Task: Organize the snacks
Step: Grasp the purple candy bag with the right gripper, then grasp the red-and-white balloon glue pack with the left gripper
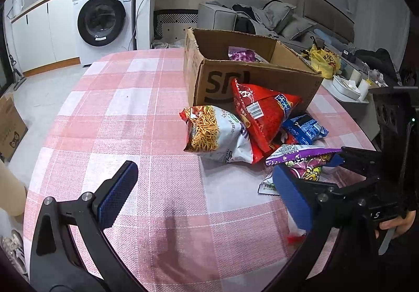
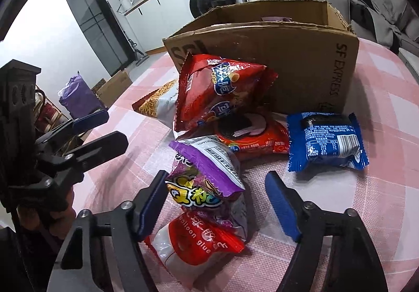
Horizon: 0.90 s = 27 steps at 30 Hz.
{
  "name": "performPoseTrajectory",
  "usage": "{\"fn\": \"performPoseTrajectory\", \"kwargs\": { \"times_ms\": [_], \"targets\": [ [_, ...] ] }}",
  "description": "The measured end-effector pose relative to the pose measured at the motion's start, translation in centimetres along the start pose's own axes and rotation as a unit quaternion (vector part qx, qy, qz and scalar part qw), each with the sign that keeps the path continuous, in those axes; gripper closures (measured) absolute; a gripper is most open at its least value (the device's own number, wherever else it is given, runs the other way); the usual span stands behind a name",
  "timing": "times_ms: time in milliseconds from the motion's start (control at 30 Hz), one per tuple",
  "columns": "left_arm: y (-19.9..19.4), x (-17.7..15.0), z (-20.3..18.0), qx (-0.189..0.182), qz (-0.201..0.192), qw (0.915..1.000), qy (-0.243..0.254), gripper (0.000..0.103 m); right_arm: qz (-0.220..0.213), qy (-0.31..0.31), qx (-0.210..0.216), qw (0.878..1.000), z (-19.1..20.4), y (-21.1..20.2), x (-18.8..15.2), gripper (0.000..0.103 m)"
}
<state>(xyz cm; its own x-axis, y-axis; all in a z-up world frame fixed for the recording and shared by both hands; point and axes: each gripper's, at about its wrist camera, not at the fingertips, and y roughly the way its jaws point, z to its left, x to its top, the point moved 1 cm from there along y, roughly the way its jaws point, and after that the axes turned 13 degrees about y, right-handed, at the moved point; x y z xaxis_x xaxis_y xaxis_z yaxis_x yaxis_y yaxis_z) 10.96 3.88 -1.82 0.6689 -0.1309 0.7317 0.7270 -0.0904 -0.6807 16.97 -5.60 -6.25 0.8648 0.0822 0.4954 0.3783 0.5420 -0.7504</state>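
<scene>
the right gripper (image 2: 217, 203) is straddling the purple snack bag (image 2: 207, 182) near the cardboard box (image 2: 301, 61), jaws spread, left pad touching, right pad apart.

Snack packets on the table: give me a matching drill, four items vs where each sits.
Items:
1 purple packet
2 blue packet
3 noodle-snack bag
4 red chip bag

Places:
A leaning on the cardboard box
B between the right gripper jaws
C flat on the tablecloth, right of the pile in the right wrist view
D left end of the pile

Pairs: 1-B, 2-C, 3-D, 4-A
</scene>
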Motion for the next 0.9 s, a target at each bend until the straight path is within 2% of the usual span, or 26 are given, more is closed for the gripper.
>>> {"fn": "performPoseTrajectory", "kwargs": {
  "times_ms": [33, 100, 167, 367, 533, 900],
  "targets": [
    [0.1, 0.0, 0.0, 0.000, 0.001, 1.0000, 0.001, 0.001, 0.001, 0.000, 0.003, 1.000, 0.0, 0.0, 0.0, 0.034],
    [0.2, 0.0, -0.1, 0.001, 0.001, 1.0000, 0.003, 0.001, -0.001, 0.000, 0.011, 1.000, 0.1, -0.4, -0.2, 0.051],
    [0.2, -0.1, -0.3, 0.000, 0.001, 1.0000, 0.004, 0.001, -0.003, -0.002, 0.013, 1.000, 0.2, -0.5, -0.2, 0.055],
    [-0.1, 0.1, -0.9, -0.002, -0.002, 0.9999, 0.012, 0.001, -0.030, -0.009, 0.021, 0.999, 0.5, -2.4, 0.3, 0.057],
    [-0.7, 0.1, -2.3, -0.010, -0.003, 0.9992, 0.038, 0.001, -0.056, -0.004, 0.009, 0.998, -0.5, -4.6, 1.3, 0.057],
    [1.0, -1.4, -7.7, -0.055, 0.037, 0.9935, 0.092, 0.001, -0.076, 0.016, -0.010, 0.997, -2.6, -7.1, 2.1, 0.057]
  ]
}}
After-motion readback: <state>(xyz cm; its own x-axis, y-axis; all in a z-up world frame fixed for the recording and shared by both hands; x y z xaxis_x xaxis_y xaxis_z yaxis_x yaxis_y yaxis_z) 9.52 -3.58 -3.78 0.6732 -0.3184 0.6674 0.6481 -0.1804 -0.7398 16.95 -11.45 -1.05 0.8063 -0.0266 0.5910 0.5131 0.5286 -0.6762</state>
